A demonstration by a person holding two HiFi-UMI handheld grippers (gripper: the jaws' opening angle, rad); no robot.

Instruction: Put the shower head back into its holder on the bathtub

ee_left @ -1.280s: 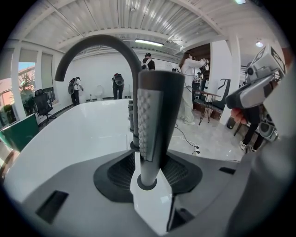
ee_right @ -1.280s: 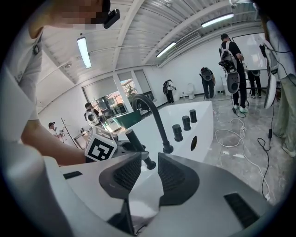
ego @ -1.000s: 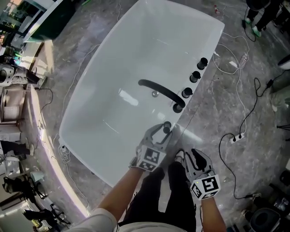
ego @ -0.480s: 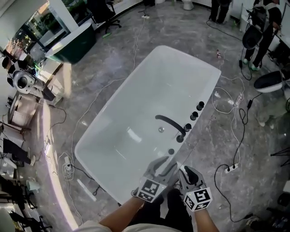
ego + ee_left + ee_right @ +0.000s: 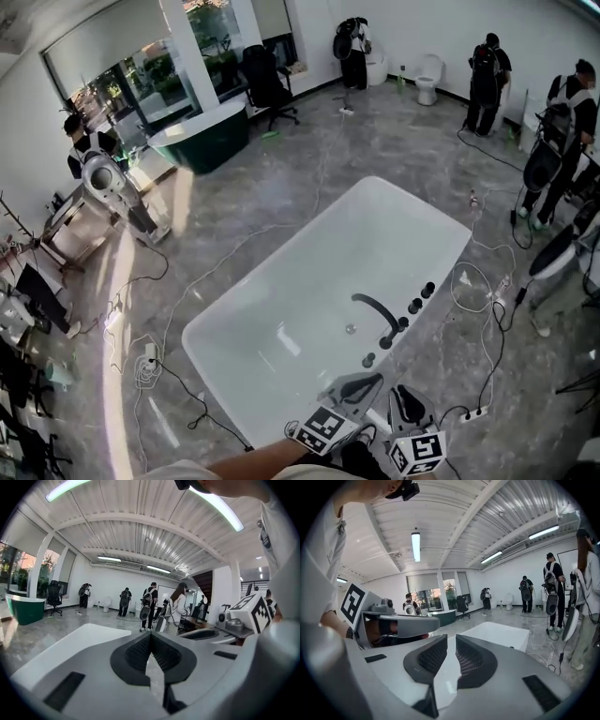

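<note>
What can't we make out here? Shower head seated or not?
1. Shower head in its holder: head view, the black fitting nearest on the bathtub rim is too small to tell.
2. Holder: left gripper view, hidden behind the left gripper body; its jaws have just closed, empty.
3. Rim fittings: right gripper view, too small, partly behind the right gripper.
4. Person's hands: head view, under the grippers and cut off by the bottom edge.

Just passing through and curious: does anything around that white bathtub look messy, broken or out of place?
Nothing looks broken or spilled. The only untidy thing: loose cables lie in loops on the floor beside the bathtub, some running to a power strip. Someone could perhaps trip on them.
</note>
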